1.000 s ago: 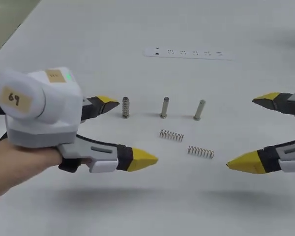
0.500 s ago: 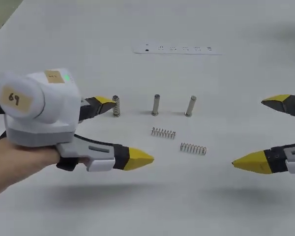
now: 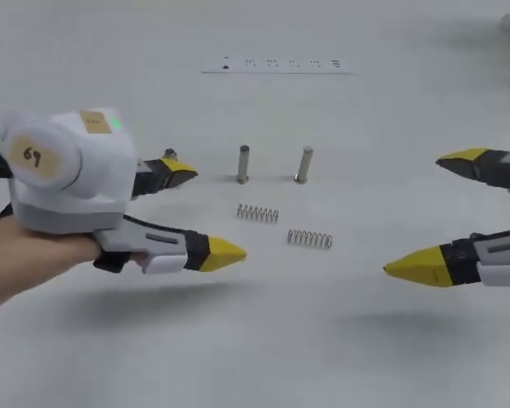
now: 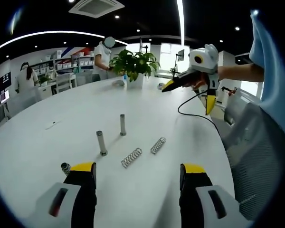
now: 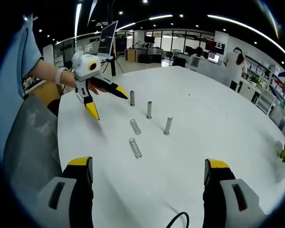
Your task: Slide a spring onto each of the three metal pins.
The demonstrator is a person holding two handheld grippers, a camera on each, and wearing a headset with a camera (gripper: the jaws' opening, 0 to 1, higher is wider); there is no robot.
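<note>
worktop (image 3: 255, 340): white and bare across its middle, where all the task's things sit, well in from its near edge.
left gripper (image 3: 214, 212): held in a hand (image 3: 25, 263) over the left part of the worktop. Its jaws are spread wide with nothing between them, and the yellow tips point toward the pin row.
right gripper (image 3: 416, 214): over the right part of the worktop. Its jaws are also spread wide and empty, with the tips facing the left gripper.
sprung pin (image 5: 131, 98): upright at the left end of the row with a spring coiled around it. In the head view it is mostly hidden behind the left gripper's far jaw tip.
middle pin (image 3: 243, 164): upright and bare.
right-end pin (image 3: 304, 164): upright and bare, apart from the middle pin.
nearer-row spring (image 3: 257, 212): lies flat on the worktop, on the near-edge side of the two bare pins, touching neither.
second spring (image 3: 310, 240): lies flat, closer to the near edge and further right, apart from the other spring.
power strip (image 3: 276, 64): white, lying toward the far edge, well behind the pins.
</note>
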